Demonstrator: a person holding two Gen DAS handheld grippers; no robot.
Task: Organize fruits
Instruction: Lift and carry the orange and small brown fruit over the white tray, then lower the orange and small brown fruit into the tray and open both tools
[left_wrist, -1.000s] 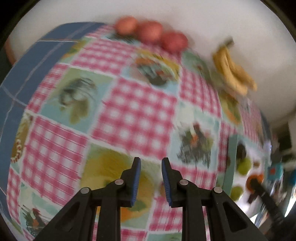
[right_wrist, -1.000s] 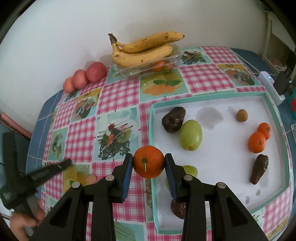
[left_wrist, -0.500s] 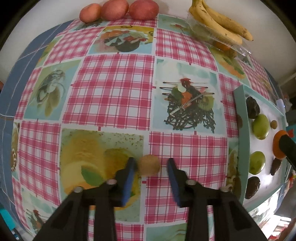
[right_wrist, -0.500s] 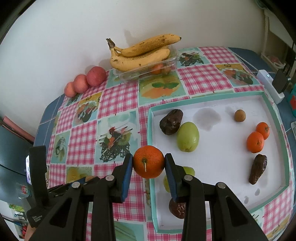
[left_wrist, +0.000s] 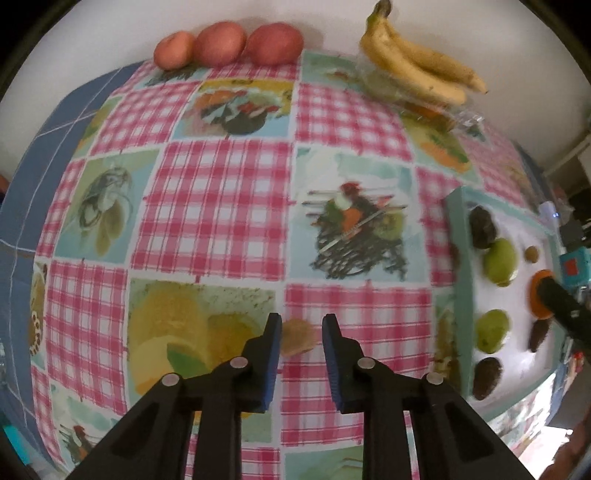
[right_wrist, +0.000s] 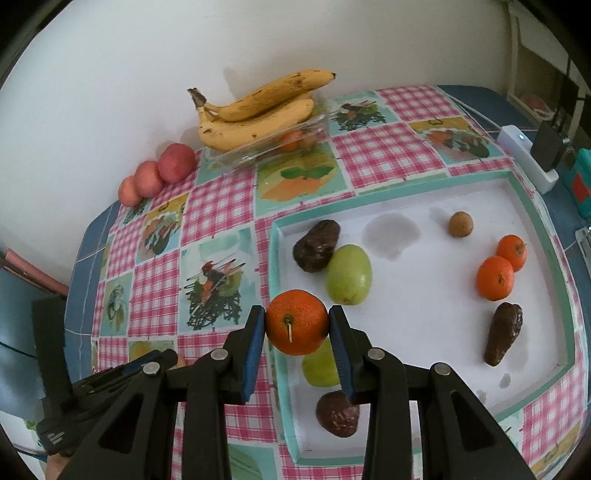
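**Small brown fruit between open jaws, orange gripped over tray edge**

The left gripper (left_wrist: 300, 334) has its jaws parted around a small brown fruit (left_wrist: 297, 336) lying on the checked worktop (left_wrist: 221, 206). The right gripper (right_wrist: 296, 326) is clamped on an orange (right_wrist: 296, 322), above the near-left rim of the white tray (right_wrist: 275, 266), which carries avocados, green fruits and oranges.

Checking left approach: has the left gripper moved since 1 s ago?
Yes. The left gripper has come down toward the tablecloth, now bracketing the small brown fruit, jaws open.
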